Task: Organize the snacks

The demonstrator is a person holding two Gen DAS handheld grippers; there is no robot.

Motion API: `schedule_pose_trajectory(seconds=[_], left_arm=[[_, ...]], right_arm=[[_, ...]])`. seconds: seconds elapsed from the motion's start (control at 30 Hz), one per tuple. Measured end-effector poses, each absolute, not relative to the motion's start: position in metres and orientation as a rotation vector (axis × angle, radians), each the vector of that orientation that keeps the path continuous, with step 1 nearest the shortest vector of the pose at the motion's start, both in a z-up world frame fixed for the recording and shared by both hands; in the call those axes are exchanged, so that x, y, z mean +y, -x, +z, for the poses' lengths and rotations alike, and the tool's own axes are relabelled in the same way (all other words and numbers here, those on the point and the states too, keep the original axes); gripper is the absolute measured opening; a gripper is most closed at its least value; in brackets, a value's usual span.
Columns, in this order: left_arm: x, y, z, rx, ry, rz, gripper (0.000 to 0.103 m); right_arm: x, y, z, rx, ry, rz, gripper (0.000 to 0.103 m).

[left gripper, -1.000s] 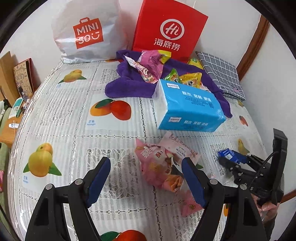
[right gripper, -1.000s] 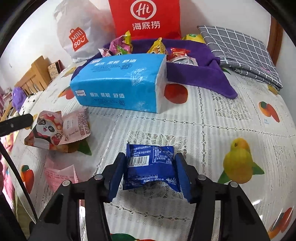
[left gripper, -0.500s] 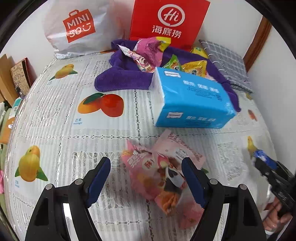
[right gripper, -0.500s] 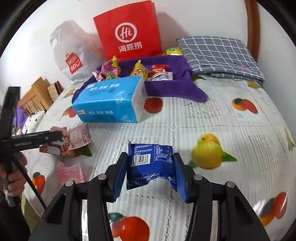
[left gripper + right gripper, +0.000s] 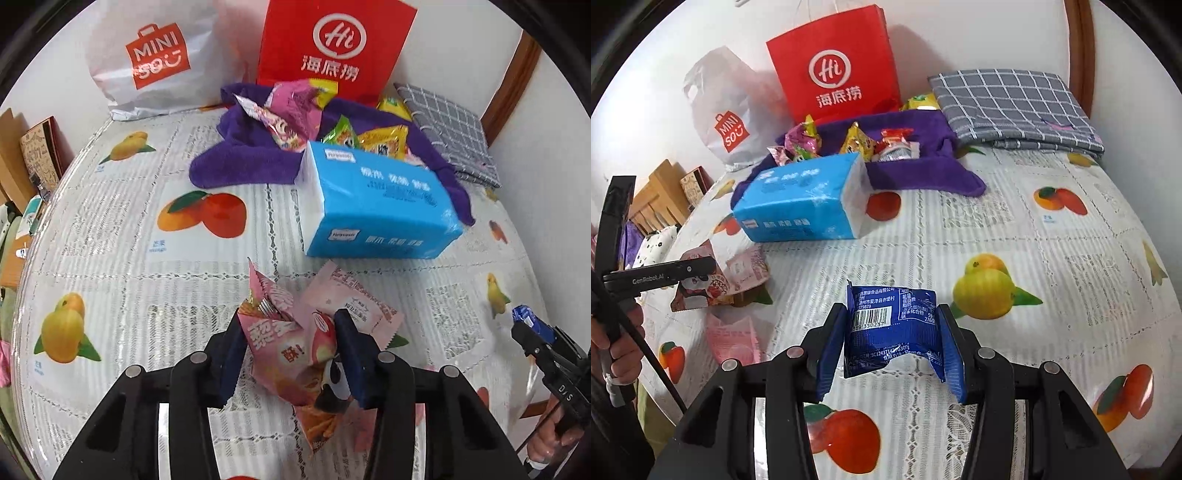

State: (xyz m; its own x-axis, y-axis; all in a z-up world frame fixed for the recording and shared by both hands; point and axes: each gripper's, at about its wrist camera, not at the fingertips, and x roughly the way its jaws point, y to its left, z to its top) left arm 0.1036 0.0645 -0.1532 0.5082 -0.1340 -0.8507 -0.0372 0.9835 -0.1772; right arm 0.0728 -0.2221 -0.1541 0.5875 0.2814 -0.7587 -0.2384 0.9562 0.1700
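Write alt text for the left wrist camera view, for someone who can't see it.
The left gripper is shut on a crumpled pink panda-print snack packet above a fruit-patterned tablecloth. Behind lie a blue tissue pack, a purple towel heaped with snack packets, and a red paper bag and white Miniso bag.

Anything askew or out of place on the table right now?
The blue tissue pack lies skewed, one end riding up on the purple towel where the snacks are piled. A flat pink packet sits alone near the table edge.
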Motion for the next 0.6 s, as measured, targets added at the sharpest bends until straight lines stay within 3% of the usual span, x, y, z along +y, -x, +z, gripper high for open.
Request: schedule_pose_trajectory(seconds=[0.6], left_arm=[[0.064, -0.095, -0.078, 0.904, 0.227, -0.148, 0.044]], right_arm=[[-0.164, -0.075, -0.081, 0.797, -0.002, 0.404, 0.048]])
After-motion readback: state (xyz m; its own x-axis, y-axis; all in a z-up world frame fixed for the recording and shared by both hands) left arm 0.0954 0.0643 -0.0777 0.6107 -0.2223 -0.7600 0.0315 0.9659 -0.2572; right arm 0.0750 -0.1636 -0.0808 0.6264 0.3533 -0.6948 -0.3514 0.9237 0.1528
